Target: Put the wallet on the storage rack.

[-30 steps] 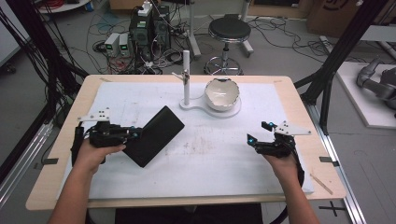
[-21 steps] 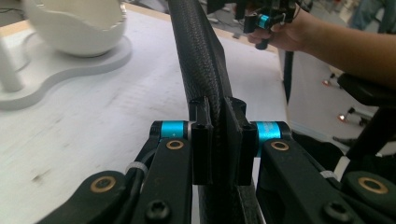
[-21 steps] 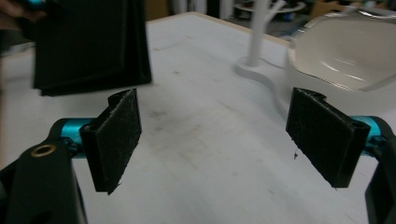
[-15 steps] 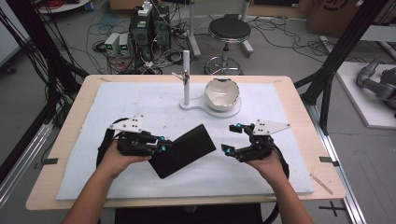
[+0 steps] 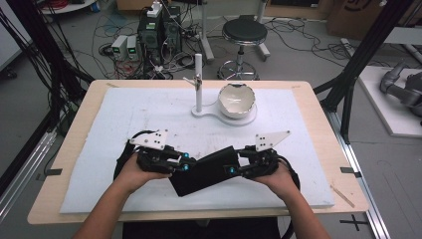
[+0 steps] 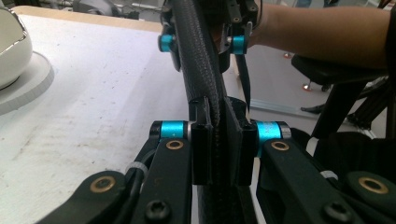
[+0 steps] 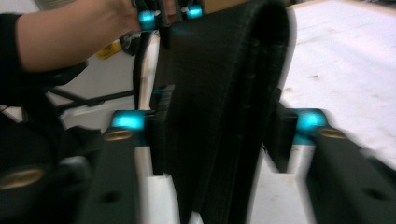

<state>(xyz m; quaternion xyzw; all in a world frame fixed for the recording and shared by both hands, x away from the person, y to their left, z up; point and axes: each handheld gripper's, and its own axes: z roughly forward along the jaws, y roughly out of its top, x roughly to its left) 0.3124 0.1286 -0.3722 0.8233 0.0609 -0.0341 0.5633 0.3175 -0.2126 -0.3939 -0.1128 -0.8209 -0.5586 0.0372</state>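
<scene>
We see the bench (image 5: 318, 107) covered by a white foam mat (image 5: 149, 119); taking the black pouch (image 5: 206, 172) as our landmark, everything else sits beyond it or beside it. The pouch, a flat black textured case, hangs over the near middle of the mat, with the white bowl (image 5: 237, 99) on its round base and the white upright post (image 5: 198, 82) well beyond it.

At the pouch's left end we find the left gripper (image 5: 185, 164), and in the left gripper view its fingers (image 6: 204, 154) are pressed tight on the pouch's edge (image 6: 201, 65), which runs straight up between them toward the other gripper.

At the pouch's right end sits the right gripper (image 5: 234, 167). Its jaws have just been closing, with the pouch's thick folded end (image 7: 219, 116) standing between them; in the blurred right gripper view the left finger (image 7: 159, 135) lies against the fabric, while a sliver of light shows beside the right one, so we cannot tell whether the pinch is complete
</scene>
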